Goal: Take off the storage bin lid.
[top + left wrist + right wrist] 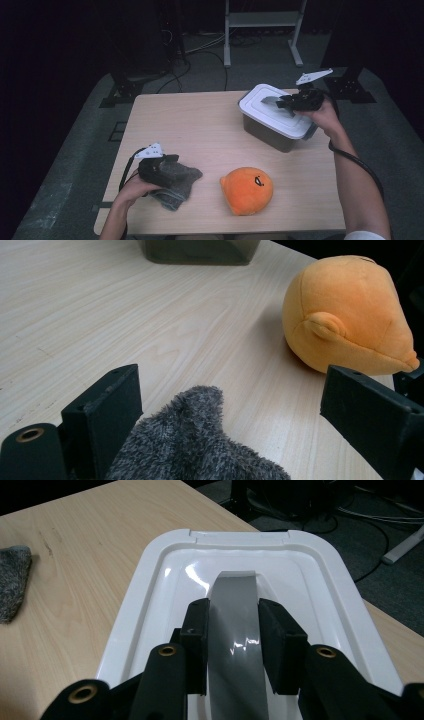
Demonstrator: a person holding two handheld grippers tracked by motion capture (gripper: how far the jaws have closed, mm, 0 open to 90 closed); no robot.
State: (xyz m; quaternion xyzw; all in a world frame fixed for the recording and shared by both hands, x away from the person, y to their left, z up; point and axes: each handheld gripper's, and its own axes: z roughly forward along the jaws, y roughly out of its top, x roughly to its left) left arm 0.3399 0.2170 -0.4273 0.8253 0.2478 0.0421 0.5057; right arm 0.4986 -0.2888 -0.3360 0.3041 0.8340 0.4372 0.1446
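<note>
A grey fuzzy cloth (181, 181) lies crumpled near the table's front left. My left gripper (171, 164) rests over it with its jaws wide open; in the left gripper view (231, 390) the cloth (200, 440) bulges up between the two jaws, ungripped. An orange plush toy (247, 190) (350, 315) sits to the cloth's right. At the back right stands a dark bin with a white lid (260, 112) (150, 595). My right gripper (283, 103) (234, 612) is shut on the lid's grey handle (235, 650), one pad on each side of it.
The wooden table (190, 125) has bare room across its middle and back left. The bin's dark wall (200, 252) shows at the top of the left gripper view. Beyond the table are a dark floor, cables and a white stand (262, 22).
</note>
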